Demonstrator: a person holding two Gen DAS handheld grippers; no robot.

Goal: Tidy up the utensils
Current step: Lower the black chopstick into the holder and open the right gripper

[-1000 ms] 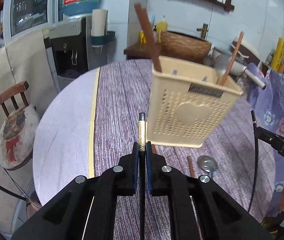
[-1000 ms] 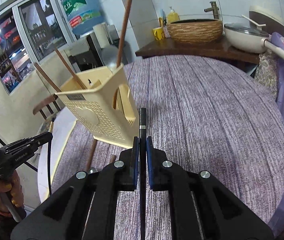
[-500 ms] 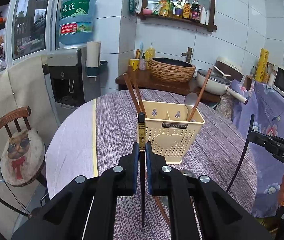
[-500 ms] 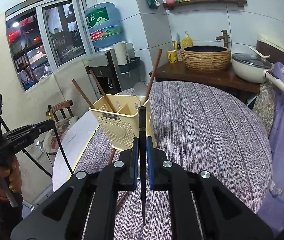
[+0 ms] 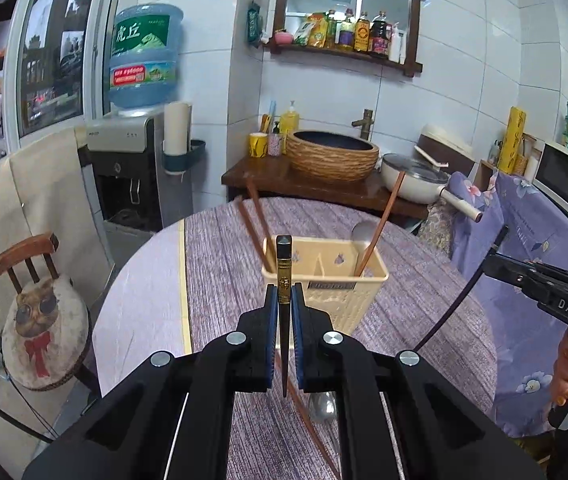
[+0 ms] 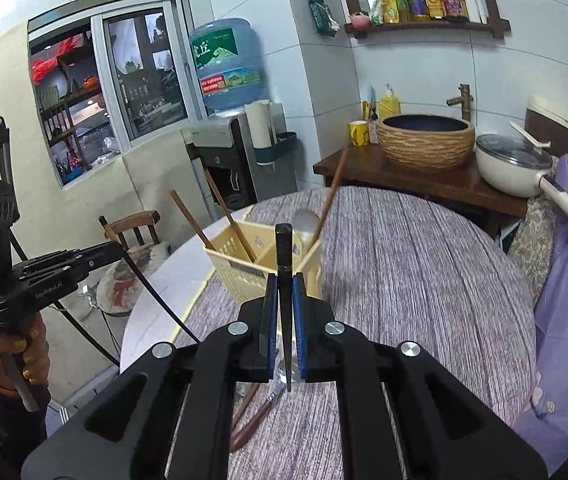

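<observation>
Each gripper's jaws are clamped on one black chopstick: left gripper (image 5: pixel 284 312) on a gold-banded black chopstick (image 5: pixel 283 276), right gripper (image 6: pixel 284 312) on a plain black chopstick (image 6: pixel 284 256). Nearest on the purple-striped worktop (image 6: pixel 424 264) a steel spoon (image 5: pixel 322 406) and brown wooden chopsticks (image 6: pixel 249 422) lie loose, unsorted. Beyond, the cream perforated plastic caddy (image 5: pixel 338 292) stands mid-worktop holding brown chopsticks and a spoon. Only the right view shows the left hand (image 6: pixel 15 356).

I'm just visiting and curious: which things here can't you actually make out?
- Spoon on the table, left wrist view: handle hidden behind the left gripper.
- Brown chopsticks, right wrist view: partly covered by the right gripper.
- Holder label, left wrist view: too blurred to read.
</observation>
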